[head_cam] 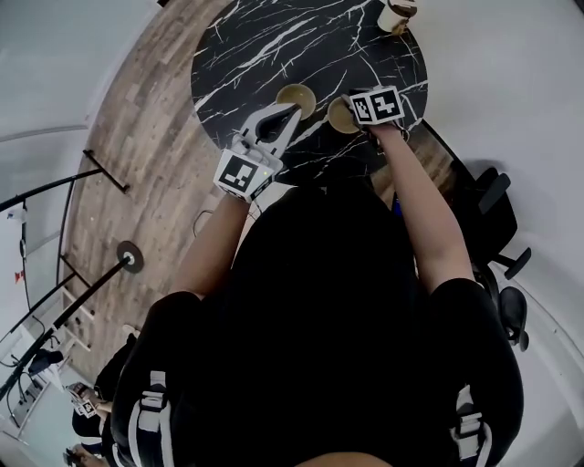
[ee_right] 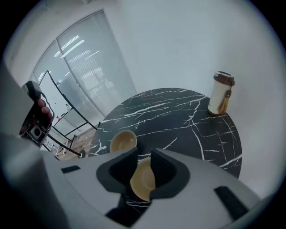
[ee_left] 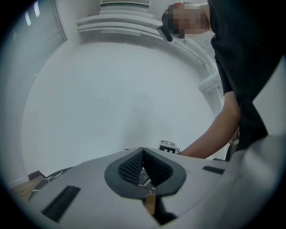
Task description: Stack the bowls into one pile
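Two tan bowls stand apart on the black marble table (head_cam: 274, 46). The left bowl (head_cam: 297, 96) (ee_right: 123, 141) is empty, and the tips of my left gripper (head_cam: 290, 111) (ee_left: 143, 151) are at its near rim; they meet with nothing between them. The right bowl (head_cam: 339, 116) (ee_right: 142, 181) shows through the gap of my right gripper (ee_right: 143, 154), below and beyond its pads. Those jaws stand apart and point steeply down, and the pads do not press on the bowl. In the head view the right marker cube (head_cam: 376, 105) hides the right fingertips.
A white lidded cup (ee_right: 221, 93) (head_cam: 396, 14) stands at the table's far right edge. Wood floor (head_cam: 137, 155) with a black metal stand (head_cam: 128, 257) lies left of the table. A dark office chair (head_cam: 497, 228) is on the right. White walls curve round behind.
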A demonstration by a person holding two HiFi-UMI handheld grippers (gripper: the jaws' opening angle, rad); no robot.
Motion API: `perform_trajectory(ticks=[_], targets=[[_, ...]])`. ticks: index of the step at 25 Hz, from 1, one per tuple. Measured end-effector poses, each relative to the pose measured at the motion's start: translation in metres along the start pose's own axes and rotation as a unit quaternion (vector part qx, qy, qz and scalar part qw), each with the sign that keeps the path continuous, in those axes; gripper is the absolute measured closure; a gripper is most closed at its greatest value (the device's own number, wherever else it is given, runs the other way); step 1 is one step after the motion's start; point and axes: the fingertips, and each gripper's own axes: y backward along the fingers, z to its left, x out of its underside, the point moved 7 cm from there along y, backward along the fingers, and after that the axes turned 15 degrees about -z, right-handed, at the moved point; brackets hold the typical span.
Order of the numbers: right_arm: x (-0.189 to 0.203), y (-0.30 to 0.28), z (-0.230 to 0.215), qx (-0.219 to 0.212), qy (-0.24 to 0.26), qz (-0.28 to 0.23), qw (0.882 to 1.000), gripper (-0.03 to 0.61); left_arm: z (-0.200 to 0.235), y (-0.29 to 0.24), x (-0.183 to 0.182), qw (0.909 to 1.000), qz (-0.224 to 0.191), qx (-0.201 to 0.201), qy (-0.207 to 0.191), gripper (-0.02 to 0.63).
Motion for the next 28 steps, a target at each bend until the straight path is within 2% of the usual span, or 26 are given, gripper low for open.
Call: perform_trajectory(ticks=[4, 11, 25, 28], targets=[[-0.006, -0.015, 0.013, -0.021, 0.021, 0.016, 0.999, 0.469, 0.009, 0.004, 0.004, 1.0000, 0.000, -0.004, 0.001, 0.609], [-0.005, -0.049, 0.032, -0.061, 0.061, 0.074, 0.994, 0.432, 0.029, 0.004, 0.012, 0.9998, 0.012, -0.018, 0.000, 0.609], [-0.007, -0.103, 0.044, -0.097, 0.082, 0.134, 0.983, 0.390, 0.047, 0.007, 0.032, 0.9989, 0.033, -0.029, 0.016, 0.609], [-0.007, -0.111, 0.044, -0.097, 0.091, 0.147, 0.980, 0.391, 0.049, 0.007, 0.034, 0.9990, 0.027, -0.031, 0.018, 0.609]])
